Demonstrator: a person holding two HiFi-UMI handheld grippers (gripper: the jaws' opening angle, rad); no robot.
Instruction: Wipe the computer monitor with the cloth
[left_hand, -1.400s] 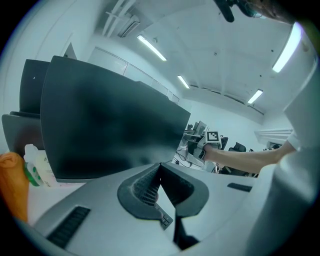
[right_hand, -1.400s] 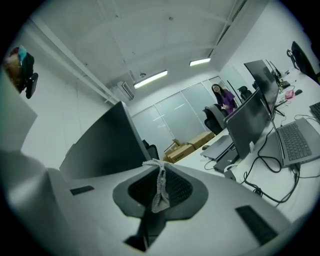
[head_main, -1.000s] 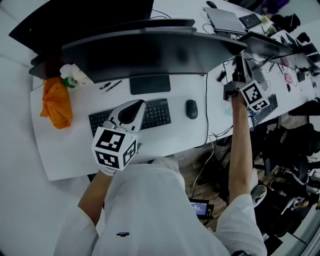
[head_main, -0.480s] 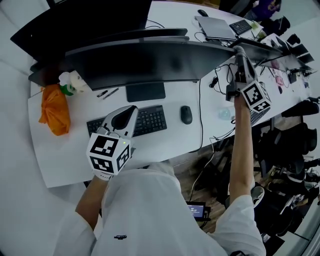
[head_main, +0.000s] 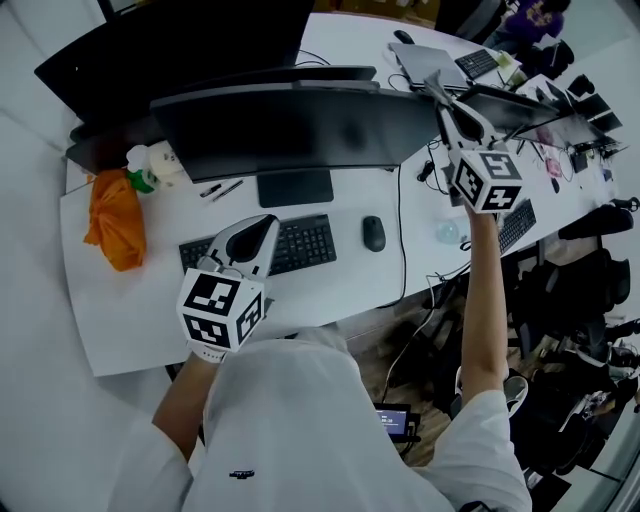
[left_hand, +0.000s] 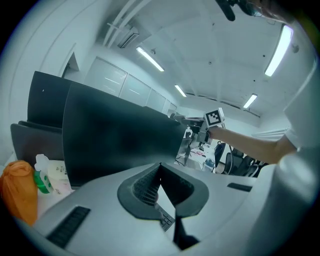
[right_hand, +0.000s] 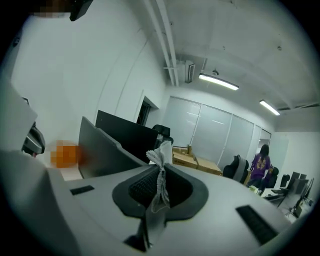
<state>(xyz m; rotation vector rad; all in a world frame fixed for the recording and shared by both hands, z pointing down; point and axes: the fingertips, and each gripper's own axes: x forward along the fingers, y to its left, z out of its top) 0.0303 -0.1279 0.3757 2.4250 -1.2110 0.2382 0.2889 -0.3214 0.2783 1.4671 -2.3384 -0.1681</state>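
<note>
The wide dark computer monitor (head_main: 300, 125) stands at the back of the white desk (head_main: 130, 310). It fills the left of the left gripper view (left_hand: 115, 140) and shows edge-on in the right gripper view (right_hand: 102, 150). My right gripper (head_main: 438, 82) is raised at the monitor's upper right corner, shut on a pale grey cloth (right_hand: 159, 167) that sticks out between the jaws (right_hand: 160, 160). My left gripper (head_main: 268, 222) hovers over the keyboard (head_main: 300, 245), below the screen, jaws shut with nothing between them (left_hand: 160, 167).
A mouse (head_main: 373, 232) lies right of the keyboard and two pens (head_main: 226, 189) near the monitor's foot. An orange bag (head_main: 117, 222) and a spray bottle (head_main: 143, 166) sit at the desk's left. A second monitor (head_main: 180, 45) stands behind. Cluttered desks and chairs lie to the right.
My right gripper has risen and swung left, from beside the monitor's right edge to its upper right corner. The left gripper has barely shifted over the keyboard.
</note>
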